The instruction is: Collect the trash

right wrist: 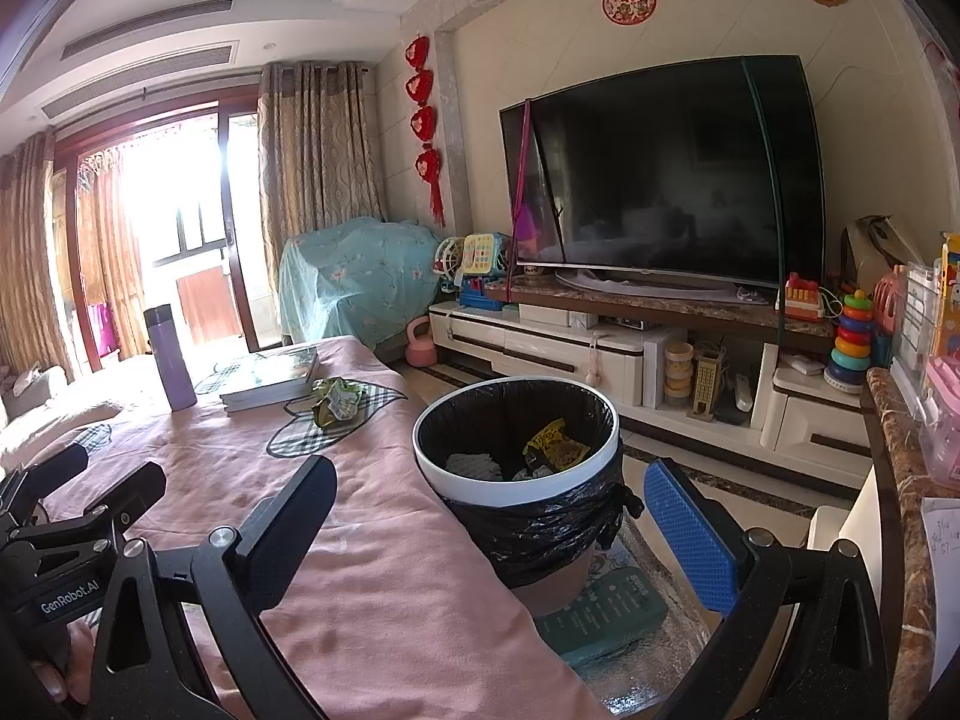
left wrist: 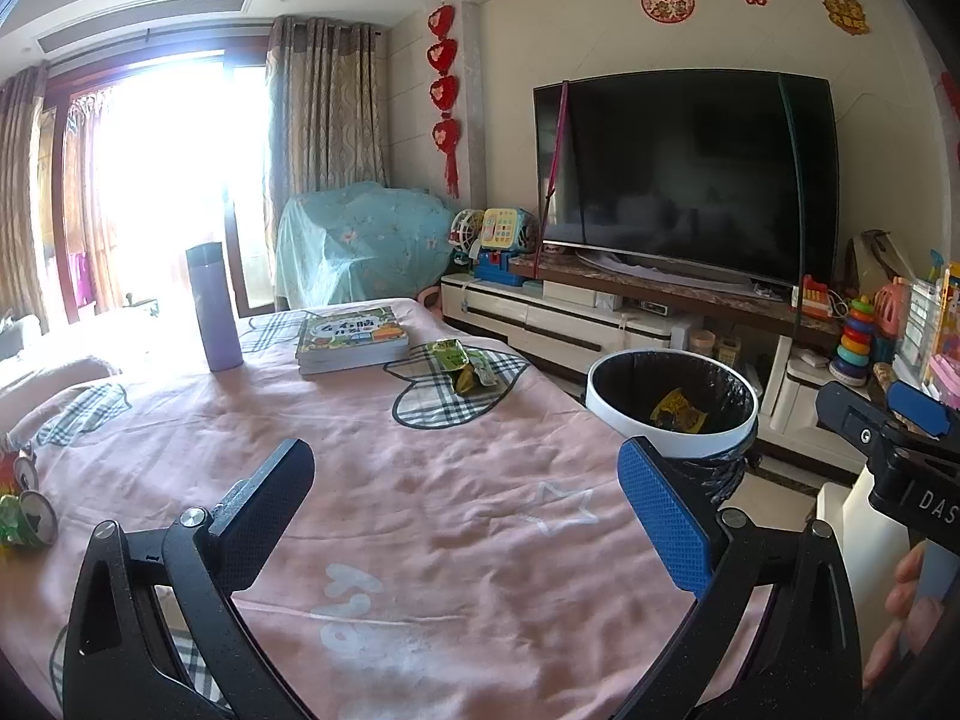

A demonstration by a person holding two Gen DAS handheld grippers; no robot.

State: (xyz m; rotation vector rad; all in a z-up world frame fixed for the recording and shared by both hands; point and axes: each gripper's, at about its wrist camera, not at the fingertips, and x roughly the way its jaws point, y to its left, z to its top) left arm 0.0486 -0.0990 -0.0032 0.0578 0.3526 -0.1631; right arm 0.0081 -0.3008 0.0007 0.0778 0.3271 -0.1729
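Two grippers, both released and holding nothing. The left gripper (left wrist: 465,516) hangs over the pink cloth (left wrist: 420,510) with its jaws spread wide, one black pad and one blue pad (left wrist: 663,519) visible. The right gripper (right wrist: 489,531) is likewise spread wide, its jaws flanking the lower body of the trash bin (right wrist: 516,468), which stands just ahead of it and is not touched by either pad.

One trash bin, white-rimmed with a black liner, stands off the right edge of the cloth; in the left wrist view it lies ahead and to the right of the left gripper. Inside it: one yellow wrapper (right wrist: 555,447), plus pale crumpled items that cannot be counted.

One green snack wrapper (left wrist: 465,366) lies on the cloth, well ahead of the left gripper and ahead-left of the right gripper, on a plaid heart patch (left wrist: 420,408).

Beyond the wrapper: one stack of books (left wrist: 351,339) and, to its left, one upright purple bottle (left wrist: 213,306).

Two can ends (left wrist: 33,501) show at the far left of the left gripper's view, beside green packaging.
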